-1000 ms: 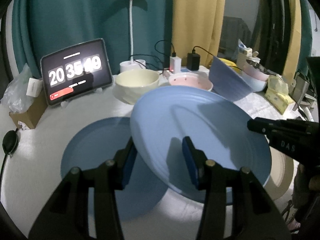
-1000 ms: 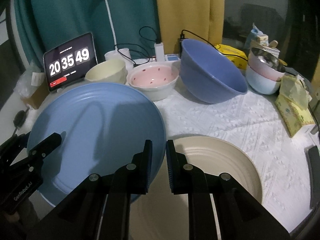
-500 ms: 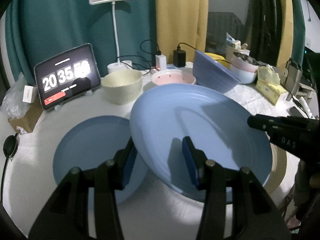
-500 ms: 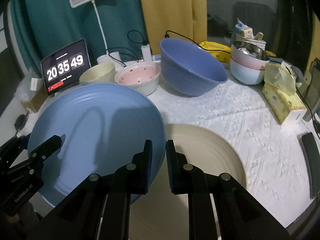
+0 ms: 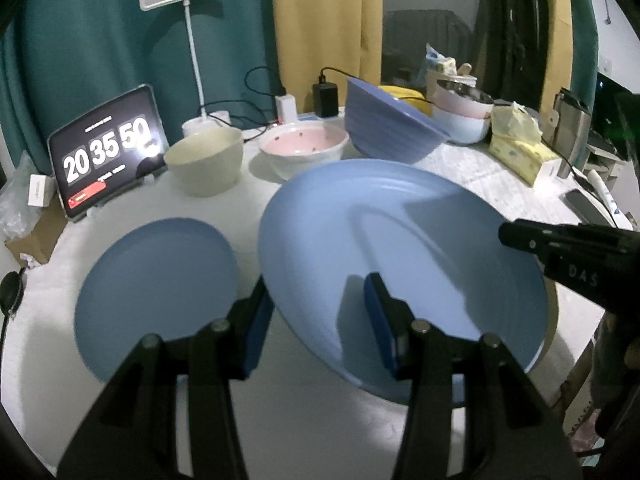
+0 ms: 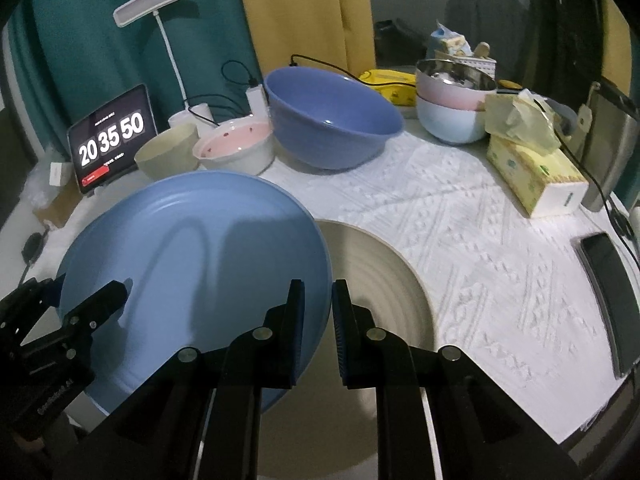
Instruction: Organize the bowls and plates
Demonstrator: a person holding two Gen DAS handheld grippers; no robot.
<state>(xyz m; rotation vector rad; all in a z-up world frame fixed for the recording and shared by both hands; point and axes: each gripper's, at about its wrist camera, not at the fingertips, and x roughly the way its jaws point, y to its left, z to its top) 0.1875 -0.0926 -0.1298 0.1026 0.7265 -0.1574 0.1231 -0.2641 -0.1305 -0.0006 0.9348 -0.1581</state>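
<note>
Large blue plate [image 5: 404, 256]: held off the table and tilted, gripped at two opposite edges; it hangs partly over the cream plate [image 6: 384, 280] and just beside the small blue plate [image 5: 160, 284].
Left gripper [image 5: 318, 316]: jaws part-way open and straddling the plate's near rim, one finger under it and one on its top face; it appears clamped on the rim.
Right gripper [image 6: 318, 320]: jaws nearly closed, pinching the plate's thin right edge between the pads.
Small blue plate: flat on the white tablecloth [image 6: 480, 224], left of the carried plate.
Bowls: cream bowl [image 5: 204, 164], pink bowl [image 5: 302, 148] and large blue bowl [image 6: 332, 120] stand in a row behind; two more stacked bowls [image 6: 456, 104] sit further right.
Risk, slip: both holds are narrow bites on a smooth rim, so a jerk or uneven pull between the hands could let the plate pivot and drop onto the cream plate.
Risk, collision: the lowered near edge could clip the small blue plate if the plate is lowered without levelling.
Change from earlier: the carried plate now sits further right over the table; the small blue plate is fully uncovered, more of the cream plate is hidden, and the tablet clock [image 5: 106, 156] has ticked on one second. Both grips look unchanged.
</note>
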